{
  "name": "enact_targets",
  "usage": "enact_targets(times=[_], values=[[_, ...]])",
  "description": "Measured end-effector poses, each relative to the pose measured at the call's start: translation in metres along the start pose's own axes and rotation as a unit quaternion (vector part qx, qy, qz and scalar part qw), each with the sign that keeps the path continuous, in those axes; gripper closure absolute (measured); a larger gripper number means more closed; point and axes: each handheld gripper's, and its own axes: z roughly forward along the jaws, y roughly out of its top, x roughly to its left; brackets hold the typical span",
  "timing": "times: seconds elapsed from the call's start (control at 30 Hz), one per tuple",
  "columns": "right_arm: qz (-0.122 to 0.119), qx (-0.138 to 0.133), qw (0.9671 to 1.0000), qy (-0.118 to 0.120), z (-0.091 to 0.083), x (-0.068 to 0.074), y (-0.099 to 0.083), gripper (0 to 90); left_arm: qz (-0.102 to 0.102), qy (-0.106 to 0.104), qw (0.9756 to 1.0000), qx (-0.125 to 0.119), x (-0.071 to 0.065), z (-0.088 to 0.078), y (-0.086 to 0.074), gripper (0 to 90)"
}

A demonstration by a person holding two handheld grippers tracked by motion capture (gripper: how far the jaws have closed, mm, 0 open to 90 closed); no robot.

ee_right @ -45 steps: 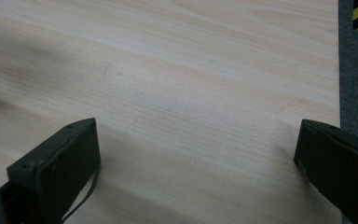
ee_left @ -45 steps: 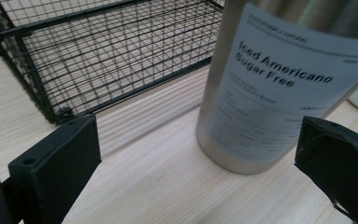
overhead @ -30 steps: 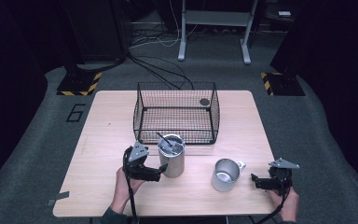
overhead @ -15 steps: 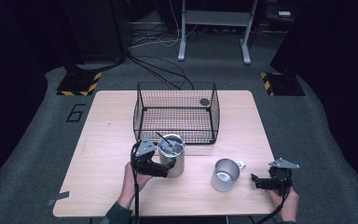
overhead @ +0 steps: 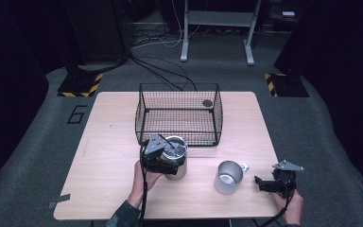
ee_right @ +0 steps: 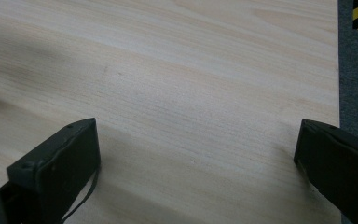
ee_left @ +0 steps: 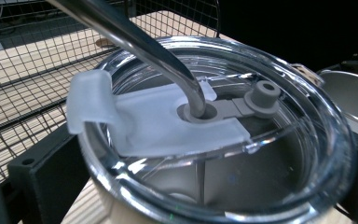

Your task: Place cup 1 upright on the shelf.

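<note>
Left tongs (overhead: 168, 158) straddle the lidded tumbler (overhead: 176, 156), closure unclear; squeeze below the lid; right tongs (ee_right: 196, 172) gaping, empty

Bare table (overhead: 108, 156) left; basket (overhead: 178, 113) blocks behind tumbler (overhead: 176, 158).

A light wooden table (overhead: 104, 142) stands on grey carpet (overhead: 38, 142) in a dim room. Beyond its far edge, black cables (overhead: 156, 71) trail past white desk legs (overhead: 217, 28) and two hazard-striped plates (overhead: 80, 85).
</note>
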Motion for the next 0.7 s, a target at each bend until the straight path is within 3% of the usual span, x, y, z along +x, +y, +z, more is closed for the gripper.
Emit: enact_targets(times=[0.37, 0.5, 0.7], values=[[0.000, 0.000, 1.0000, 0.000, 0.0000, 0.0000, 0.0000, 0.0, -0.002, 0.007, 1.0000, 0.007, -0.0012, 0.0098, -0.0005, 0.5], [0.000, 0.000, 1.0000, 0.000, 0.0000, 0.0000, 0.0000, 0.0, 0.011, 0.016, 0.9997, 0.014, -0.0033, 0.0092, 0.0007, 2.3], [0.000, 0.000, 1.0000, 0.000, 0.0000, 0.0000, 0.0000, 0.0, 0.015, 0.017, 0.9997, 0.013, -0.0033, 0.0090, 0.0006, 3.0]])
